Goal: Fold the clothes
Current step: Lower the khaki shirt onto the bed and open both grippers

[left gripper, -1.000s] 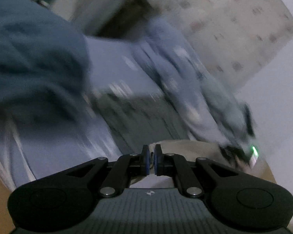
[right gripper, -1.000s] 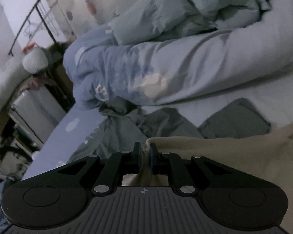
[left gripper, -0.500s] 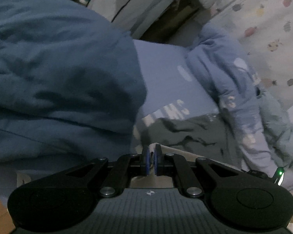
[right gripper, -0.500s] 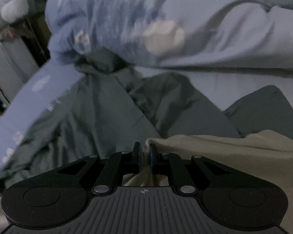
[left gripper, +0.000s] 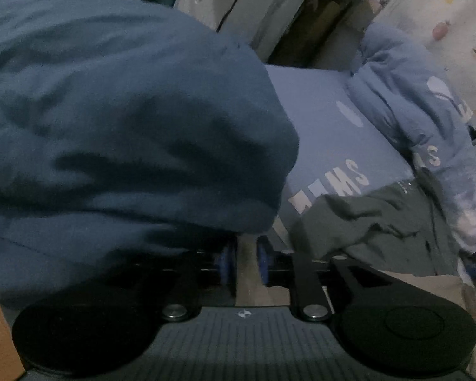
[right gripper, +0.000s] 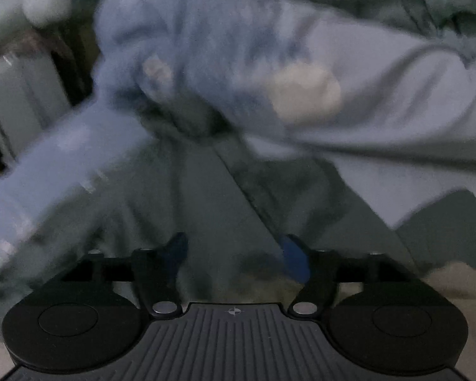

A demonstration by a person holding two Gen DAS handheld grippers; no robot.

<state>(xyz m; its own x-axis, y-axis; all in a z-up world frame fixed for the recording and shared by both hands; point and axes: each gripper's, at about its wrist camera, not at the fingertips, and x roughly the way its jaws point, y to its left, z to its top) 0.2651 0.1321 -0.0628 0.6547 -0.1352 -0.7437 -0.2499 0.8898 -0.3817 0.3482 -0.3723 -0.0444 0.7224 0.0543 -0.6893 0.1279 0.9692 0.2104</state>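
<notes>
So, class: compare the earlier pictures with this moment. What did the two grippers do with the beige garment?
Both grippers, earlier pinched shut on the beige fabric garment, are opening: the right gripper stands wide, cloth released; the left gripper has parted slightly, beige cloth between its pads. The crumpled dark grey-green garment still lies on the blue printed bedsheet.

Rumpled blue duvet (left gripper: pixel 406 95) beside fruit-patterned wall (left gripper: pixel 444 9).

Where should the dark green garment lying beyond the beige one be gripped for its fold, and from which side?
Probably at the long seam ridge of the dark green garment, coming down from above: it stands up from cloth lying flat on the bed sheet. The right gripper, jaws opening with nothing between them, points at it.
</notes>
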